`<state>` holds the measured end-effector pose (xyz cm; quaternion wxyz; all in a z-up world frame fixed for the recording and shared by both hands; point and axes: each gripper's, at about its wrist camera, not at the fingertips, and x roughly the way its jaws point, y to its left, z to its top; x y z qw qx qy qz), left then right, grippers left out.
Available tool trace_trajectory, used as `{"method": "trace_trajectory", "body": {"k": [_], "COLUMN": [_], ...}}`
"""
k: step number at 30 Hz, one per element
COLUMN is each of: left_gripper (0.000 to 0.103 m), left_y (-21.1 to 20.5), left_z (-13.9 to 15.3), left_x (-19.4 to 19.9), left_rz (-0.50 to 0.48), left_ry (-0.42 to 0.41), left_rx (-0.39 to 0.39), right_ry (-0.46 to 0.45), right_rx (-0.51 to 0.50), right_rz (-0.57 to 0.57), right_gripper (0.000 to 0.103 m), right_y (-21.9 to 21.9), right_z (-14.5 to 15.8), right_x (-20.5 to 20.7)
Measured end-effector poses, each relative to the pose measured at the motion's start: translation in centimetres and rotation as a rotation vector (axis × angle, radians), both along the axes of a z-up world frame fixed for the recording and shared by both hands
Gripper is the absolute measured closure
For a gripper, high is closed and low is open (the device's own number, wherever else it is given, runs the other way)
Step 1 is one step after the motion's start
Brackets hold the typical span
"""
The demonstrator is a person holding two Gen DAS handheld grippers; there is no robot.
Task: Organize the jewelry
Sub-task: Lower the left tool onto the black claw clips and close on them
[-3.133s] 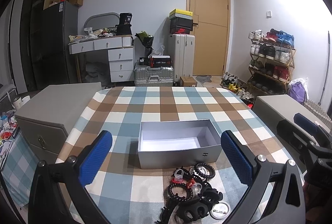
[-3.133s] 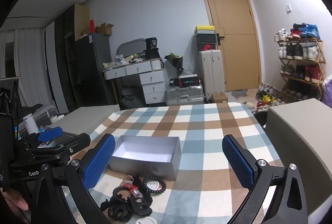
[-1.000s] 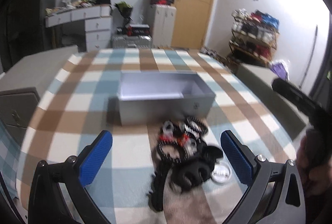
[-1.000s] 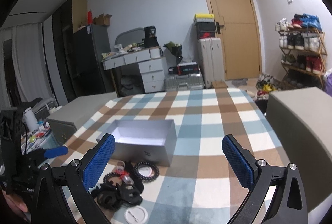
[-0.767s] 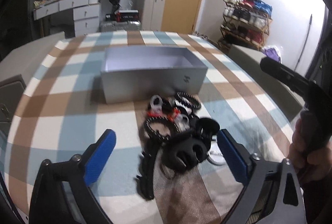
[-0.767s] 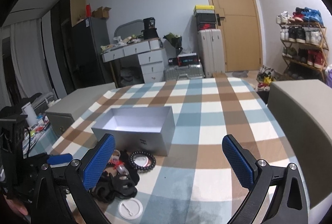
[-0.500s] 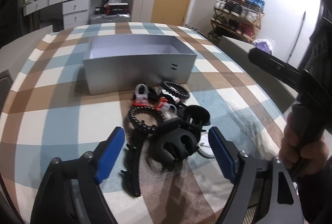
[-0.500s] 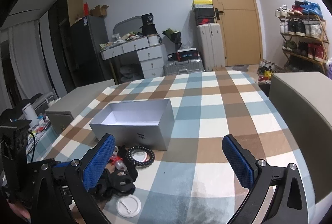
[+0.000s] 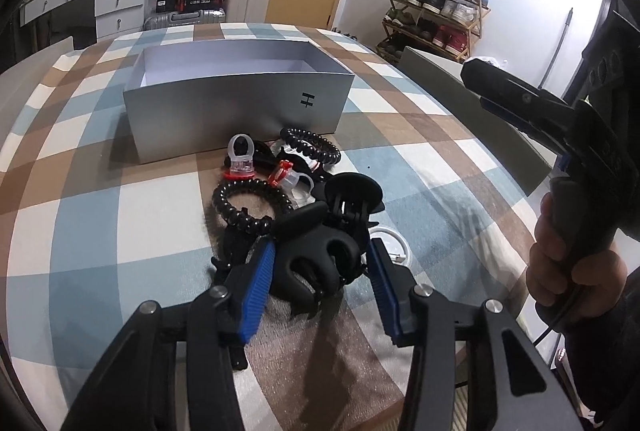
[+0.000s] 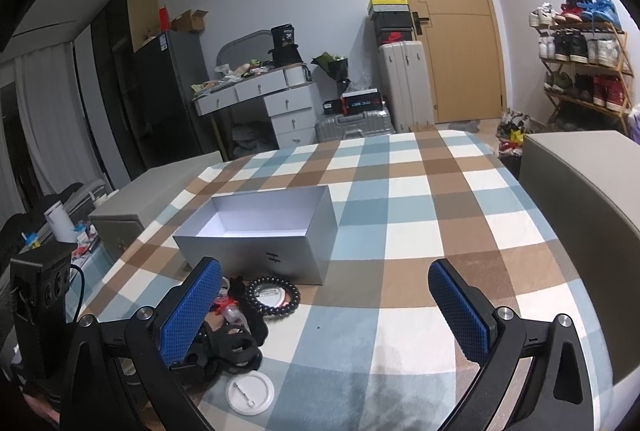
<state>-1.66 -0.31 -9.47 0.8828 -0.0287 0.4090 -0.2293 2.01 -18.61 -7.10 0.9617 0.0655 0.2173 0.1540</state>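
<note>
Beside silver box, bead bracelets, rings crowding black hair claw

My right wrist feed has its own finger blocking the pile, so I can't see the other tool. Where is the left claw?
Observer: The left claw is open and straddles the big black hair clip, one finger on each side.
Operator: What lies just beyond the clip?
Observer: A black beaded bracelet lies flat, with its near edge against the clip.
Operator: Anything close to the box?
Observer: A clear ring with a red base stands upright in front of the silver box.
</note>
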Motion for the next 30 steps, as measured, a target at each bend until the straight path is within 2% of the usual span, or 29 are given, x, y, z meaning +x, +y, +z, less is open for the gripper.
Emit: {"method": "trace_trajectory", "body": {"k": [8, 14, 19, 25, 30], "left_gripper": [0.062, 0.062, 0.062, 0.062, 0.062], "left_y": [0.4, 1.4, 1.7, 3.3, 4.3], "left_z": [1.0, 1.7, 2.0, 1.5, 1.1], "left_x": [-0.8, -0.7, -0.3, 0.8, 1.3], "left_rz": [-0.007, 0.007, 0.0, 0.013, 0.021], "left_ry": [-0.044, -0.063, -0.074, -0.036, -0.008], "left_rx": [0.009, -0.043, -0.041, -0.114, -0.156], "right_ry": [0.016, 0.051, 0.093, 0.187, 0.238], "right_rx": [0.019, 0.032, 0.024, -0.006, -0.059], "right_rz": [0.02, 0.051, 0.099, 0.176, 0.293], "right_gripper": [0.0, 0.0, 0.0, 0.0, 0.0], "right_y": [0.2, 0.9, 2.1, 3.6, 6.0], "right_z": [0.0, -0.2, -1.1, -3.3, -4.8], "right_x": [-0.2, -0.2, -0.2, -0.1, -0.6]}}
